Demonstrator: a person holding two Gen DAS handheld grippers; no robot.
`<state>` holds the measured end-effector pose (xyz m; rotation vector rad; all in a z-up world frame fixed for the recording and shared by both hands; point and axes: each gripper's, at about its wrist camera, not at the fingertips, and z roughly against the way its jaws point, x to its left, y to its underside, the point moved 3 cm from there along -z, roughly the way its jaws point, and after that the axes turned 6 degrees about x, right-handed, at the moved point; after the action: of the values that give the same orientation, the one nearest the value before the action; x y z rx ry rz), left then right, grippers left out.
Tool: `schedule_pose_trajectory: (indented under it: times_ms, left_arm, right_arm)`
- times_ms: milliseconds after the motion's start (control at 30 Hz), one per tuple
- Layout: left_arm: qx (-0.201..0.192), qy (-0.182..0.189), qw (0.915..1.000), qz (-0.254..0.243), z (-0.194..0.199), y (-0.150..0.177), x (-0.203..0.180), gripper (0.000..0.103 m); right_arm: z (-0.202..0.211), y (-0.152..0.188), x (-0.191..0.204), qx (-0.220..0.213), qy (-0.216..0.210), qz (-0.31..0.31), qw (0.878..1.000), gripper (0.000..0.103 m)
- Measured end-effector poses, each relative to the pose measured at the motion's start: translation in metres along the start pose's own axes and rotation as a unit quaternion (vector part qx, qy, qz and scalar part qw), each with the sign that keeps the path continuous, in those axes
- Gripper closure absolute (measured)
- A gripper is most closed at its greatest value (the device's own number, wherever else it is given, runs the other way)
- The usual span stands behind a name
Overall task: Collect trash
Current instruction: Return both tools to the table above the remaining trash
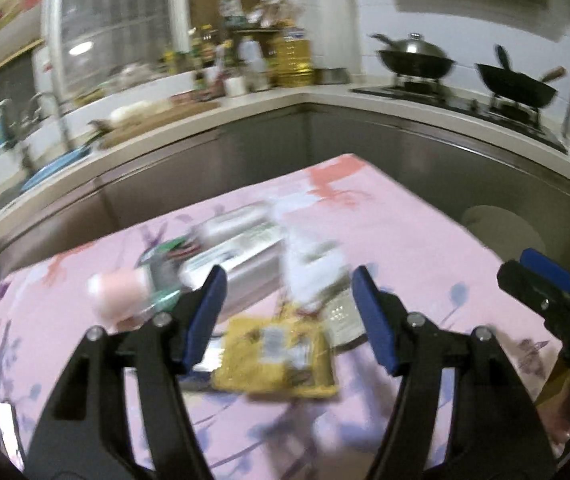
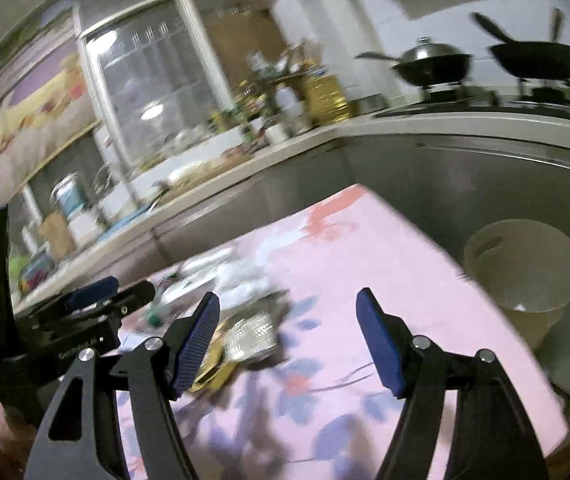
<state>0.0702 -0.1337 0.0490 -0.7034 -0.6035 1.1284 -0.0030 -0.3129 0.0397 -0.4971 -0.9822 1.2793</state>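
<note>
With my left gripper (image 1: pixel 287 316) and right gripper (image 2: pixel 289 340) both wide open and empty above the flat yellow foil packet (image 1: pixel 275 360) on the pink floral tablecloth (image 1: pixel 405 232), I could snag cloth.

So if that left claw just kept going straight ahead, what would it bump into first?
Probably the yellow packet lying between the open left claw fingers on the pink tablecloth, though blur makes depth uncertain.

You are in a home kitchen: beyond your jaws, woks (image 1: pixel 413 58) sit on a stove (image 1: pixel 461 106), oil bottles (image 1: pixel 293 60) crowd the counter (image 1: pixel 245 100).
</note>
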Motion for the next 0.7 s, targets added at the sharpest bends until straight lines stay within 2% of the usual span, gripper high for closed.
schedule_pose_trajectory:
  times_ms: [167,333,700]
  left_arm:
    - [0.014,-0.021,0.9985,0.048,0.004,0.026,0.051,0.040]
    - [0.021,-0.042,0.9963,0.073,0.004,0.041,0.086,0.040]
    - [0.040,-0.069,0.9894,0.121,-0.006,0.069,0.145,0.040]
  right_arm:
    - [-0.016,0.014,0.044,0.035,-0.018,0.033,0.999,0.035]
    - [-0.029,0.020,0.081,0.054,-0.030,0.066,0.996,0.035]
    - [-0.055,0.038,0.124,0.092,-0.040,0.108,0.989,0.035]
